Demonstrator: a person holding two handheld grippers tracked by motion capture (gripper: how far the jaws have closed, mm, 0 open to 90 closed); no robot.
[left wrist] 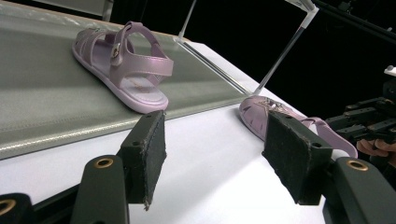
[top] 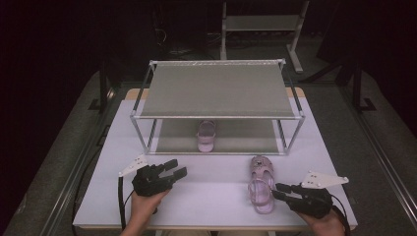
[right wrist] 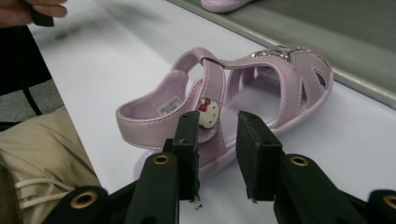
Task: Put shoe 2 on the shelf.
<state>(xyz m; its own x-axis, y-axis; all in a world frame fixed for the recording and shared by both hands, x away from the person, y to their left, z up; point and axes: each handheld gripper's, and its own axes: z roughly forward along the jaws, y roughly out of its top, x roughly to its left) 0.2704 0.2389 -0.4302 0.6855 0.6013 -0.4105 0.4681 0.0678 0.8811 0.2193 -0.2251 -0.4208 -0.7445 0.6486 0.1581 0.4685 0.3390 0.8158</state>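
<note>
A lilac child's sandal [top: 260,184] lies on the white table [top: 206,196], toe toward the rack. My right gripper [top: 276,191] is at its right side, near the heel. In the right gripper view the jaws [right wrist: 217,140] stand a little apart just in front of the sandal's [right wrist: 243,88] ankle strap and cat button, pressing on nothing. The matching sandal [top: 206,135] rests on the rack's lower shelf [left wrist: 46,93]. My left gripper [top: 178,168] hovers at the table's front left, open and empty [left wrist: 219,154], pointing toward both sandals [left wrist: 123,65] [left wrist: 289,119].
A two-tier metal rack [top: 216,117] with grey shelves stands at the table's back half; its posts flank the lower shelf opening. The person's trouser leg [right wrist: 42,154] shows beyond the table's front edge. Dark floor surrounds the table.
</note>
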